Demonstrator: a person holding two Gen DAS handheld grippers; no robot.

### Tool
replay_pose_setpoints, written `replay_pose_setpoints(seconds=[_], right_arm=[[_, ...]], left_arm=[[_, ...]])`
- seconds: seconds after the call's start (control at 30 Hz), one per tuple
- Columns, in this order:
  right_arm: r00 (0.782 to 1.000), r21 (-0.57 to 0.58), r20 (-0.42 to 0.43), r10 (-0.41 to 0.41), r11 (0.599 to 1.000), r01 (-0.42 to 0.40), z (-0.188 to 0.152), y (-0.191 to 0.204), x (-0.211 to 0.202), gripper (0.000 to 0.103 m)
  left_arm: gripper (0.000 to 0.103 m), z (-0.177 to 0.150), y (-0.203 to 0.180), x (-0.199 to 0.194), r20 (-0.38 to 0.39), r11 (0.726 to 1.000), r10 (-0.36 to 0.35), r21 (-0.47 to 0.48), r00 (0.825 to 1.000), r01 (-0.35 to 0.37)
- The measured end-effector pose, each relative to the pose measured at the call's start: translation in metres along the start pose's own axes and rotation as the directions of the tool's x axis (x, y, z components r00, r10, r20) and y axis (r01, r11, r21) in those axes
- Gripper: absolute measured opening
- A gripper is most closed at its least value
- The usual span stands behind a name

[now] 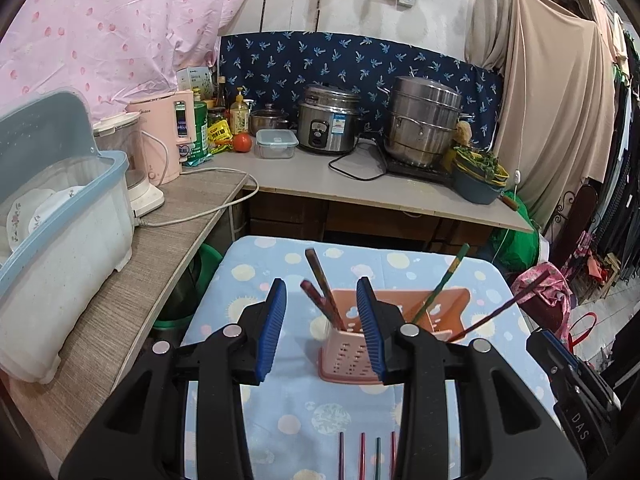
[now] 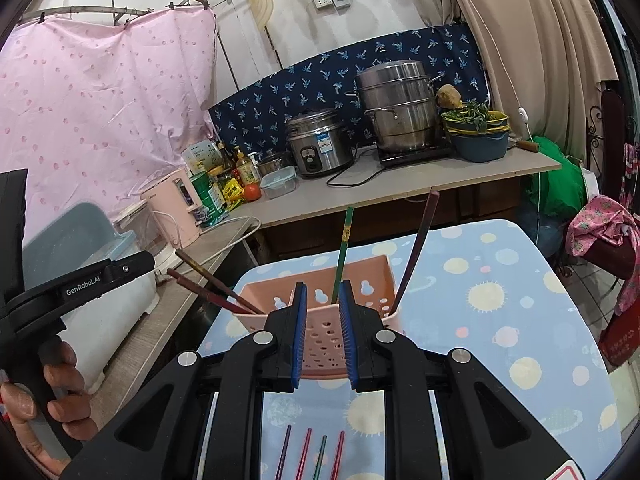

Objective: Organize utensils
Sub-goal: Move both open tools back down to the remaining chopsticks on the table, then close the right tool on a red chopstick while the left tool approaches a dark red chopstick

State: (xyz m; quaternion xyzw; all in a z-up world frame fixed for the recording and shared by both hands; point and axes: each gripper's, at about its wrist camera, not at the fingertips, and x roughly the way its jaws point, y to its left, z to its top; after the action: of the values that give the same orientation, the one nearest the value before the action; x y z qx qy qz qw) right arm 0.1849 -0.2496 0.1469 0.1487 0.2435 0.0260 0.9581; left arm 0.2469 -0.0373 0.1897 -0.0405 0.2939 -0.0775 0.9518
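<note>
From the left wrist, the left gripper [image 1: 322, 322] hovered with its jaws wide apart and nothing between them, just short of the pink perforated utensil holder [image 1: 352, 354] on the planet-print tablecloth [image 1: 260, 268]. Two dark red chopsticks [image 1: 324, 292] leaned from the holder's left corner, a green chopstick [image 1: 444, 284] and a maroon chopstick [image 1: 504, 308] from its right. Four loose chopsticks [image 1: 366, 454] lay on the cloth beneath the gripper, their near ends cut off by the frame and partly masked by the gripper body. The next pick was probably one of these; it would go best with the jaws lowered across a single stick, well clear of its neighbours.

From the right wrist, the right gripper [image 2: 323, 332] was narrowly parted, also empty, lined up with the holder [image 2: 320, 336]. The green chopstick [image 2: 342, 248] rose beyond the gap, seemingly not clamped, though the overlap made that hard to judge. The four loose chopsticks [image 2: 314, 454] showed again, their lower ends cropped. The person's left hand [image 2: 44, 404] gripped the other tool's handle at the frame edge. The holder's inner compartments stayed hidden behind the fingers.
</note>
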Motion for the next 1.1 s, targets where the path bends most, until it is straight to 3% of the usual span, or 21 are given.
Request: replay_pose_setpoints(seconds=[0.23, 0.5, 0.8, 1.1], right_arm=[[0.998, -0.040, -0.070, -0.008, 0.999, 0.005, -0.038, 0.006, -0.013, 0.017], [0.981, -0.077, -0.195, -0.021, 0.997, 0.006, -0.098, 0.007, -0.023, 0.017], [0.932, -0.079, -0.361, -0.018, 0.997, -0.011, -0.169, 0.008, -0.030, 0.017], [0.890, -0.101, -0.455, -0.013, 0.994, -0.037, -0.212, 0.017, -0.033, 0.017]], left_arm=[[0.040, -0.031, -0.001, -0.007, -0.046, 1.000, -0.003, 0.029, 0.999, 0.005], [0.040, -0.083, 0.005, -0.003, -0.158, 0.999, -0.009, 0.031, 0.987, 0.014], [0.040, -0.143, 0.014, 0.002, -0.273, 0.999, 0.006, 0.047, 0.962, 0.007], [0.040, -0.188, 0.019, 0.002, -0.365, 0.999, 0.015, 0.039, 0.931, 0.000]])
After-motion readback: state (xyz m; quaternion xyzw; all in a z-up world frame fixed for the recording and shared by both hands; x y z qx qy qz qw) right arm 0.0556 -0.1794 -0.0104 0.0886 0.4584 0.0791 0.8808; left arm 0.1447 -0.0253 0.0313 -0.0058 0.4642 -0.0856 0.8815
